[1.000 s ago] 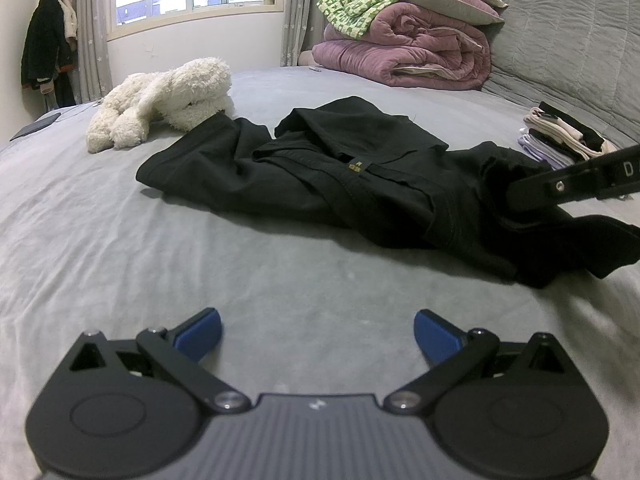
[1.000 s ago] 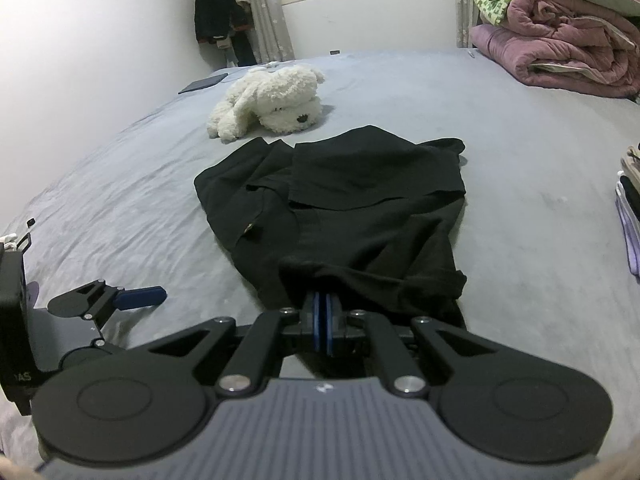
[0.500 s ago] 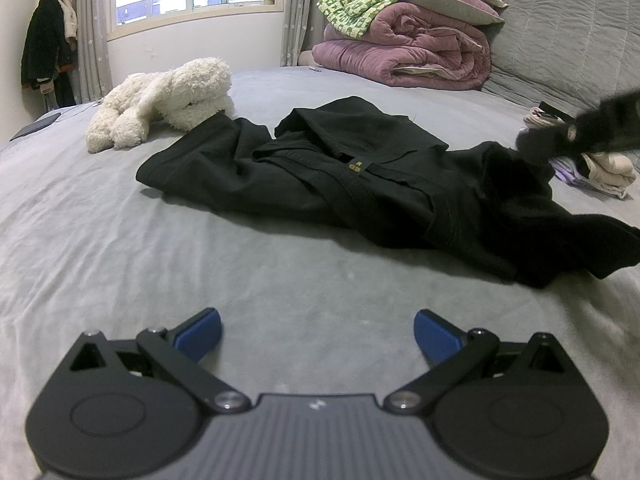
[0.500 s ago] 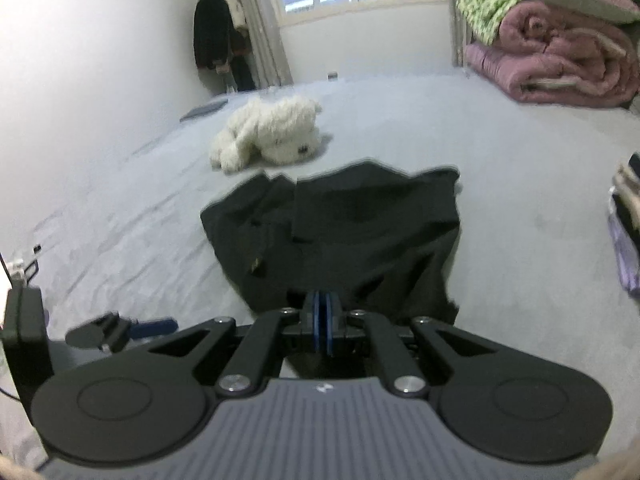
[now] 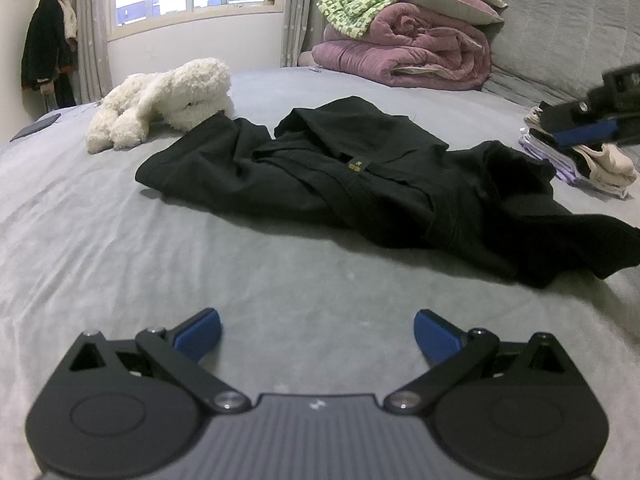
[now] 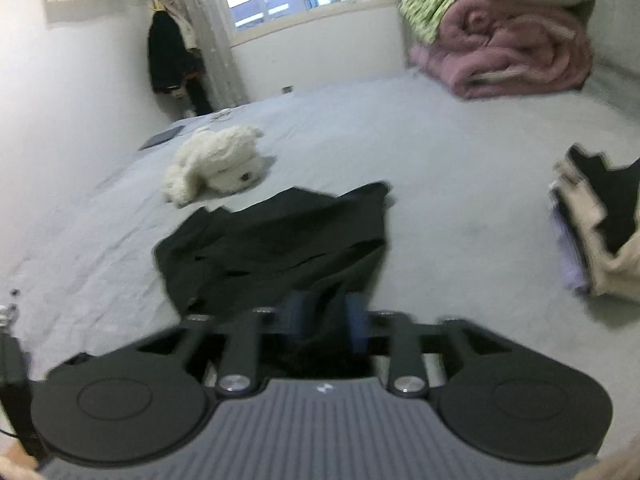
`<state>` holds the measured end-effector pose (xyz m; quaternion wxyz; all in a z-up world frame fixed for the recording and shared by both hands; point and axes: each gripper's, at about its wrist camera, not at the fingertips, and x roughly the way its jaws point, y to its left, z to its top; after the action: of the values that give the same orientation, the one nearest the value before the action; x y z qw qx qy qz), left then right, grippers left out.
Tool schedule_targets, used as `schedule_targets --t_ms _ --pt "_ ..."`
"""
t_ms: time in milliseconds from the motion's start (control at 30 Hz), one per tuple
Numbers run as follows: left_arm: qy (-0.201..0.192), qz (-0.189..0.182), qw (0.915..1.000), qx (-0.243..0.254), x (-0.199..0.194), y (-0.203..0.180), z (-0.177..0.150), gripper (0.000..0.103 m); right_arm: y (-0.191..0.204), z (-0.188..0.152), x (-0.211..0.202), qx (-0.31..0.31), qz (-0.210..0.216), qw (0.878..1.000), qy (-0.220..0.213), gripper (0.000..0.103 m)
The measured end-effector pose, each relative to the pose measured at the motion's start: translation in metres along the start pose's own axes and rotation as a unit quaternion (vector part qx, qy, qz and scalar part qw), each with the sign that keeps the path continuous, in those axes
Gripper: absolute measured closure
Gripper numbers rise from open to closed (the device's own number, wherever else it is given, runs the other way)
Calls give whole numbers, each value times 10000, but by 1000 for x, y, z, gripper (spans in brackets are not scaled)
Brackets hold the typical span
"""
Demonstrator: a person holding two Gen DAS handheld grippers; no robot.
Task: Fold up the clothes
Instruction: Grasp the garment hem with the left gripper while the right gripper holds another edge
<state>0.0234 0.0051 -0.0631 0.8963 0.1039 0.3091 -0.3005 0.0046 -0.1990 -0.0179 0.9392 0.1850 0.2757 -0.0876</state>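
A crumpled black garment (image 5: 360, 184) lies spread on the grey bed (image 5: 160, 264); it shows in the right wrist view too (image 6: 280, 248). My left gripper (image 5: 317, 332) hovers open in front of it, with only bedsheet between its blue pads. My right gripper (image 6: 326, 318) is over the garment's near edge and its jaws are opening. Black cloth shows in the gap behind the pads, which do not press on it. In the left wrist view one of its fingers (image 5: 588, 132) hangs blurred at the far right, above the cloth.
A white plush toy (image 5: 168, 100) lies beyond the garment's left end. A folded stack of clothes (image 6: 600, 240) sits on the right side. Rolled pink quilts and a green blanket (image 5: 404, 52) are piled by the grey headboard. A dark coat (image 6: 172, 56) hangs near the window.
The right gripper's jaws have parted from shut on the garment's edge, and it has lifted and drawn back. The garment's right end now lies loose. The left gripper has not moved.
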Motion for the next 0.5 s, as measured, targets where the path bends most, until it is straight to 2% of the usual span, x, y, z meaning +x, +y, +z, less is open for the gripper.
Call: schedule_targets --t_ms 67,133,267,367,400,500 --pt "37 -9 10000 -90 0 1 3 0 6 -1 9 -13 170 9998 133 52" --pt "99 -39 9982 -595 -3 8 12 1 14 2 21 -75 282 9992 286 52" --pt "29 -441 9899 -1349 -10 17 28 23 29 19 52 -443 478 9967 493 52" --pt "95 -781 9830 -1658 -8 17 31 37 37 32 86 -666 544 9934 763 52" --pt "168 -926 9791 -1803 -4 17 32 44 39 34 98 -743 545 9922 843 52" --pt "346 -1298 9667 -2179 11 13 31 54 44 38 129 -883 588 9888 1048 52"
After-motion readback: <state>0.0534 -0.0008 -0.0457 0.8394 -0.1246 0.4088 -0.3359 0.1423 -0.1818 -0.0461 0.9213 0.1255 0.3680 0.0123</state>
